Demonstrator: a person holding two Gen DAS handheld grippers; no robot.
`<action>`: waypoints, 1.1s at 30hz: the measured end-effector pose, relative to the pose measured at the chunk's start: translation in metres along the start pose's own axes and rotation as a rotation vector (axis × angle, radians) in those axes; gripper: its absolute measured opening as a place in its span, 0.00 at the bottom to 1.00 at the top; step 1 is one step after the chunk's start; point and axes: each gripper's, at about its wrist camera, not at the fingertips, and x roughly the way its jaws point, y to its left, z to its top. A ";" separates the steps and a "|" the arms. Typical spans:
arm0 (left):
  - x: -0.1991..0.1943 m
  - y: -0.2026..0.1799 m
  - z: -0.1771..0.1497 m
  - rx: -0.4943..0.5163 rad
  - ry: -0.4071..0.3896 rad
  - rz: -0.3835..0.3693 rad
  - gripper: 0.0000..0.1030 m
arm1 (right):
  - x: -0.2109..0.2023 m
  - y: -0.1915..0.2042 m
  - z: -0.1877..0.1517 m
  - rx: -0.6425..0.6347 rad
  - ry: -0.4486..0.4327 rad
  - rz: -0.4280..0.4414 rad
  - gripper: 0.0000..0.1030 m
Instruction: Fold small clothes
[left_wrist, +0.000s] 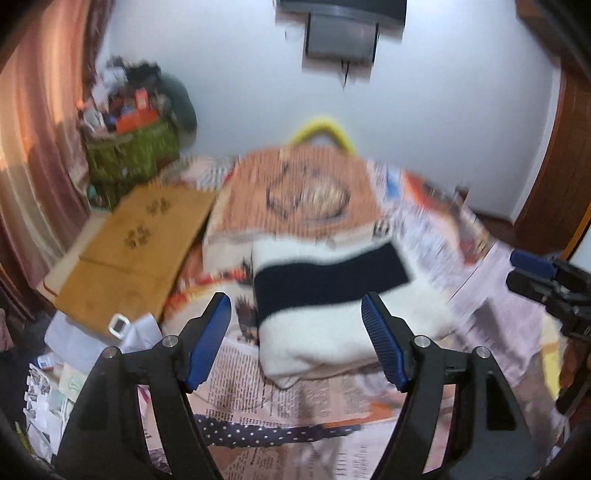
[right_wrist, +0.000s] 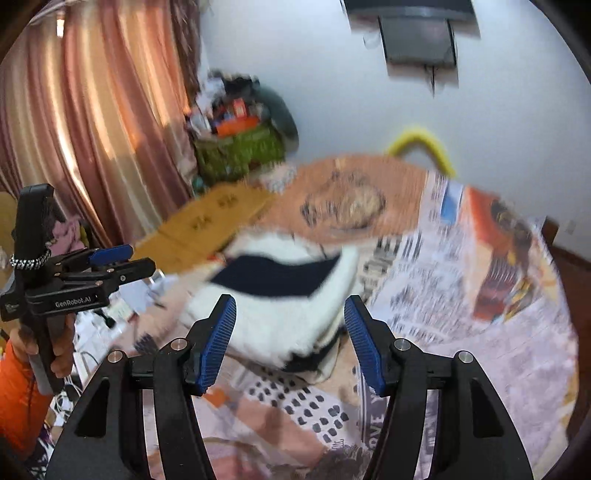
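A folded white garment with a dark navy band (left_wrist: 332, 295) lies on the newspaper-covered surface (left_wrist: 280, 402); it also shows in the right wrist view (right_wrist: 280, 310). My left gripper (left_wrist: 295, 314) is open and empty, just in front of the garment. My right gripper (right_wrist: 290, 317) is open and empty, hovering close over the garment's near edge. The left gripper shows at the left of the right wrist view (right_wrist: 122, 262); the right gripper shows at the right edge of the left wrist view (left_wrist: 532, 269). A navy polka-dot cloth (left_wrist: 258, 432) lies nearer me. Both views are blurred.
An orange printed bag with a yellow handle (left_wrist: 303, 195) lies behind the garment. A flat cardboard box (left_wrist: 136, 243) lies to the left. A green basket of clutter (left_wrist: 129, 147) stands by the pink curtain (right_wrist: 92, 129). Papers and small items (left_wrist: 74, 354) litter the left.
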 end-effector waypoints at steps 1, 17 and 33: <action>-0.017 -0.004 0.005 0.003 -0.037 -0.002 0.70 | -0.014 0.007 0.003 -0.012 -0.032 0.000 0.56; -0.222 -0.070 -0.013 0.085 -0.480 -0.003 0.75 | -0.192 0.089 -0.005 -0.092 -0.479 0.008 0.60; -0.245 -0.076 -0.047 0.053 -0.514 -0.020 1.00 | -0.202 0.096 -0.029 -0.052 -0.507 -0.132 1.00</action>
